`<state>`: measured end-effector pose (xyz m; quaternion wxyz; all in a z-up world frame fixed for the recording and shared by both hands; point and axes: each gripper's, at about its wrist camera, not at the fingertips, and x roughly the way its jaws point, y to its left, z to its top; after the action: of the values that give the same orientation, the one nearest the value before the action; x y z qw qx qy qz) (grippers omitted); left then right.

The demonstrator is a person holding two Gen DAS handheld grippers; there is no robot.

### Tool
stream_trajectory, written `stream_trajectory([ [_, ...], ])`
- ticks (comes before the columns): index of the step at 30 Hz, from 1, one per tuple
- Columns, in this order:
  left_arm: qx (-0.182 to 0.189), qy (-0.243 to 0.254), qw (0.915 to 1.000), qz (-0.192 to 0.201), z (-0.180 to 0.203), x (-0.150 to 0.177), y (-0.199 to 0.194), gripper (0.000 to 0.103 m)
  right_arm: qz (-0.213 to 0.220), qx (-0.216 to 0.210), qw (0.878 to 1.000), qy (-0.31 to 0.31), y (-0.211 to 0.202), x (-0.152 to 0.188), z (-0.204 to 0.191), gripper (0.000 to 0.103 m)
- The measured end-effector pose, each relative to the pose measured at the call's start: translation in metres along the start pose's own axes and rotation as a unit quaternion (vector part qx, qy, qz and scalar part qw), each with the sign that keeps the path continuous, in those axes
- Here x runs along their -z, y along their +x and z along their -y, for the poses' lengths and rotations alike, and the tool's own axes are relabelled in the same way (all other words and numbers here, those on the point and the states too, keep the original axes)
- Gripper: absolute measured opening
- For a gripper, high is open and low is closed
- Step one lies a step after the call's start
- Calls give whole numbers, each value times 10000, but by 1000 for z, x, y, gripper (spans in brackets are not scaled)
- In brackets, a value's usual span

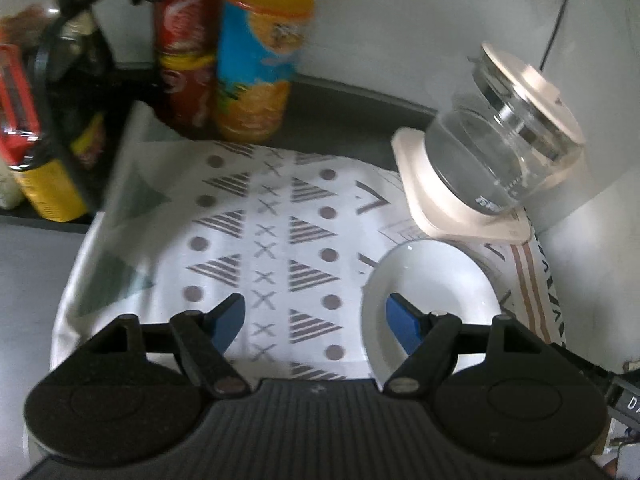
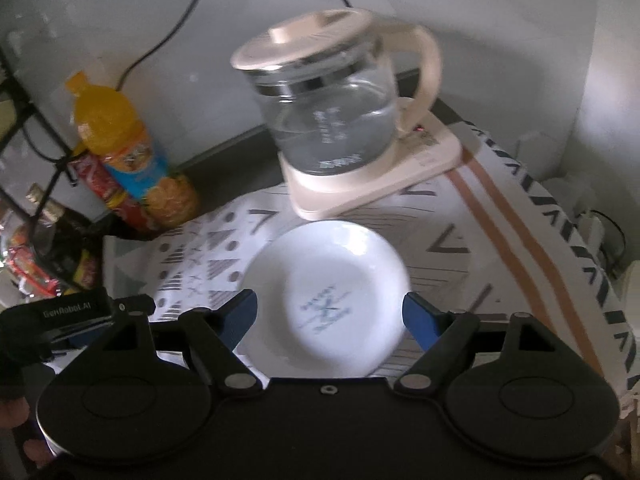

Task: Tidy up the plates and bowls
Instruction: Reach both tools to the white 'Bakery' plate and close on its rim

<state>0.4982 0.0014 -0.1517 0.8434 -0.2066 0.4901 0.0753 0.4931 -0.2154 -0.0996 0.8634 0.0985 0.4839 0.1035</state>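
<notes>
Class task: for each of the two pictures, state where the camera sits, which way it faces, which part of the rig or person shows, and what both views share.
Left wrist: on the left gripper, facing forward over the patterned cloth; its open blue fingers show, the right one over the white plate.
Right wrist: on the right gripper, facing the plate between its open fingers; the other gripper's body shows at lower left.
Shared: plate, cloth, glass kettle on its cream base, orange drink bottle.
</notes>
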Motion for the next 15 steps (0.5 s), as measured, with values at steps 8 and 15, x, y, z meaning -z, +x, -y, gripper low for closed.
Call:
stream_trajectory([
  [8, 71, 116, 9996, -239, 21, 4, 34, 75, -270, 42, 9991, 315, 16, -3, 37, 78],
  [15, 86, -127, 9986, -503, 17, 3, 61, 70, -562, -23, 9968, 573, 36, -9, 69, 64],
])
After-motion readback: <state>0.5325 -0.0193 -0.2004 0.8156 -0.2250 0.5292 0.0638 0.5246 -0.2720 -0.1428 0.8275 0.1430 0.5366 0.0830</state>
